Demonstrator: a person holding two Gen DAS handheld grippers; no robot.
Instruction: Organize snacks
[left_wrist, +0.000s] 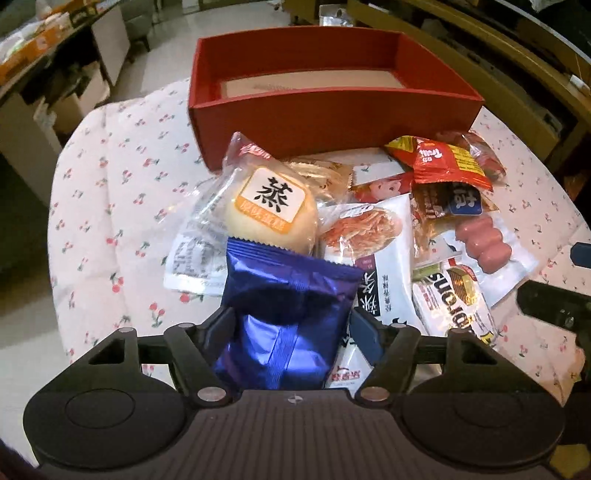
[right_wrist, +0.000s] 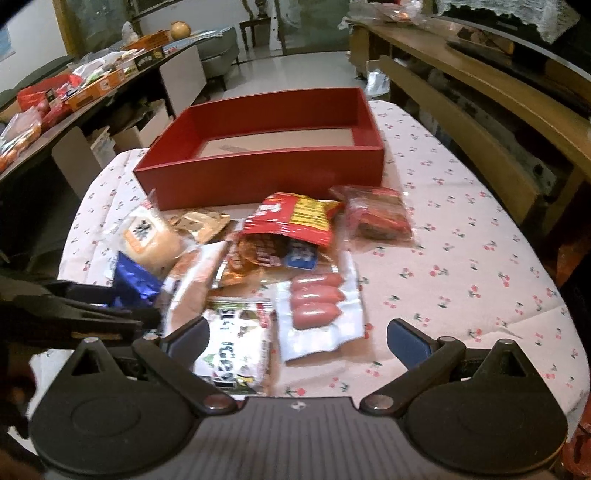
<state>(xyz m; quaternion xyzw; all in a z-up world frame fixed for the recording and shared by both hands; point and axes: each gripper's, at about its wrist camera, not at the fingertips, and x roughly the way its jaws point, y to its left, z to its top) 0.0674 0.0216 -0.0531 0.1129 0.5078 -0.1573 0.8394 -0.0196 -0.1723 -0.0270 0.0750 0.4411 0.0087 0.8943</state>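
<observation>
Basically left gripper (left_wrist: 293, 332) has its jaws closed in on the blue foil snack packet (left_wrist: 288, 314), pads pressing both sides, packet crumpled and bulging above them. It's gripped low on the body, probably so it won't slip on the way over. Red box (left_wrist: 332, 110) sits just behind the snack pile, open top facing up, looks empty, likely the drop spot. Right gripper (right_wrist: 295, 339) hangs jaws wide, holding nothing, over the white-green packet (right_wrist: 236, 350) and the sausage pack (right_wrist: 317, 302), likely waiting its turn. Steamed cake (left_wrist: 273, 206) lies right behind the blue packet; red-yellow chip bag (right_wrist: 295, 218) lies near the box wall. All loose on the cherry-print tablecloth (right_wrist: 461, 258).
</observation>
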